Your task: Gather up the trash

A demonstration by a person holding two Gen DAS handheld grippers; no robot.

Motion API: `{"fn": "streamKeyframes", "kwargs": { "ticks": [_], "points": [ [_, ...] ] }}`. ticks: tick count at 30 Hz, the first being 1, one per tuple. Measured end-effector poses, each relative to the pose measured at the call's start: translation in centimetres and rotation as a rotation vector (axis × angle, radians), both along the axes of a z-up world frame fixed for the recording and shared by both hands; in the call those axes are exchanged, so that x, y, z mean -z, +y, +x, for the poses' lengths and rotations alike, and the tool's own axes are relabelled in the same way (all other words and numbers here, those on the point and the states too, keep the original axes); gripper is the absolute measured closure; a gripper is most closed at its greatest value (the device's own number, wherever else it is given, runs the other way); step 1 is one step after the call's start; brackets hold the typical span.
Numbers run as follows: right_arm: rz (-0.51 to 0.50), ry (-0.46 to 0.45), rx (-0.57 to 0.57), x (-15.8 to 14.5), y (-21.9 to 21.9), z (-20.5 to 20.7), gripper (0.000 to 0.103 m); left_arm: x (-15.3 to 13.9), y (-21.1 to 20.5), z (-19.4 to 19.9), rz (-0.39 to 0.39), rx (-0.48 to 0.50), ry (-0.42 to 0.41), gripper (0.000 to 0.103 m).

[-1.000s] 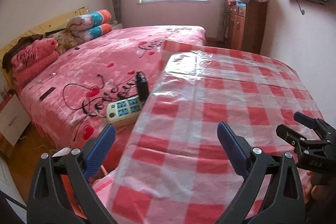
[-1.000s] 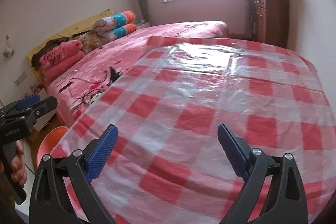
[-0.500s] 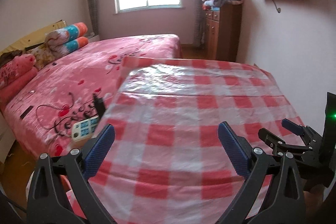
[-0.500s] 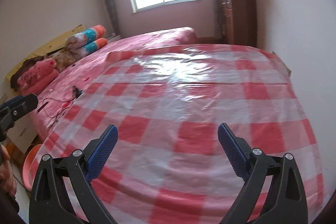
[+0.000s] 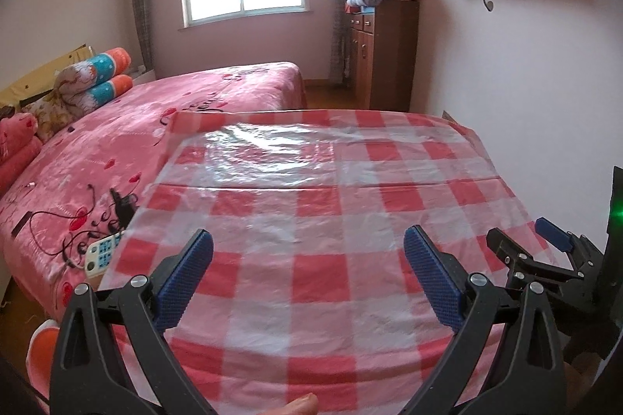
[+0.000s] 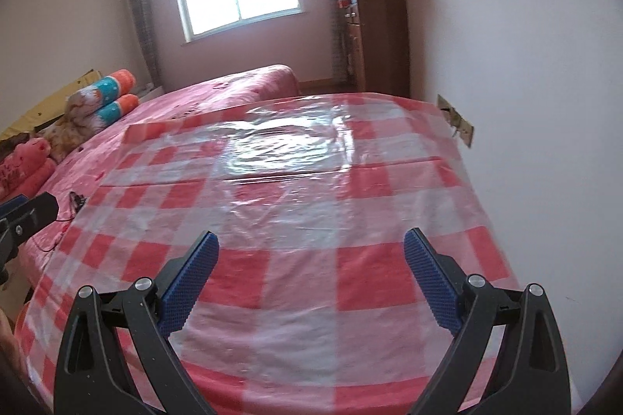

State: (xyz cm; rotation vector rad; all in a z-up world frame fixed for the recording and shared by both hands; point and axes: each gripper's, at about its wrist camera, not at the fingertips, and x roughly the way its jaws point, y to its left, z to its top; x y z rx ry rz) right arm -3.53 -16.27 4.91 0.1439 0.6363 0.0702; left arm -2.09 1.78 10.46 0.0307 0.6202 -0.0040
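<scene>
No trash shows in either view. A table under a red-and-white checked plastic cloth (image 5: 319, 204) fills the middle of both views (image 6: 296, 204). My left gripper (image 5: 307, 259) is open and empty above the table's near edge. My right gripper (image 6: 309, 259) is open and empty above the same cloth, nearer the wall. The right gripper also shows at the right edge of the left wrist view (image 5: 541, 251). One finger of the left gripper shows at the left edge of the right wrist view (image 6: 27, 216).
A bed with a pink cover (image 5: 128, 142) stands left of the table, with a white power strip (image 5: 103, 253) and a black charger (image 5: 122, 206) on it. A wooden cabinet (image 5: 381, 53) stands at the far wall. A wall socket (image 6: 455, 121) sits beside the table.
Both grippers have risen and swung right, so the table sits more centred and the bed has slid left. Both stay open and empty.
</scene>
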Motion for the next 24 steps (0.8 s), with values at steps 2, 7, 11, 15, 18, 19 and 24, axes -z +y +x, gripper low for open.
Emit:
{"fn": "streamKeyframes", "kwargs": {
  "ticks": [2, 7, 11, 15, 18, 19, 24],
  "points": [
    [-0.008, 0.001, 0.009, 0.1, -0.3, 0.1, 0.008, 0.3, -0.7, 0.5, 0.002, 0.009, -0.003, 0.004],
    [-0.022, 0.008, 0.018, 0.4, -0.8, 0.4, 0.008, 1.1, -2.0, 1.5, 0.011, 0.024, 0.009, 0.004],
    [-0.03, 0.017, 0.022, 0.6, -0.9, 0.5, 0.008, 1.8, -2.4, 2.0, 0.018, 0.019, 0.022, 0.004],
    [-0.048, 0.023, 0.022, 0.8, -0.6, 0.6, 0.008, 2.6, -2.2, 2.4, 0.011, 0.009, 0.042, 0.004],
    [-0.057, 0.032, 0.017, 0.9, -0.4, 0.8, 0.008, 3.2, -2.3, 2.7, 0.018, 0.006, 0.05, 0.004],
    [-0.062, 0.036, 0.016, 1.0, -0.3, 0.8, 0.008, 3.3, -2.3, 2.8, 0.018, 0.005, 0.053, 0.004],
    [-0.074, 0.053, 0.004, 1.3, 0.1, 1.1, 0.008, 4.1, -2.1, 3.4, 0.01, -0.001, 0.074, 0.004]
  ]
}}
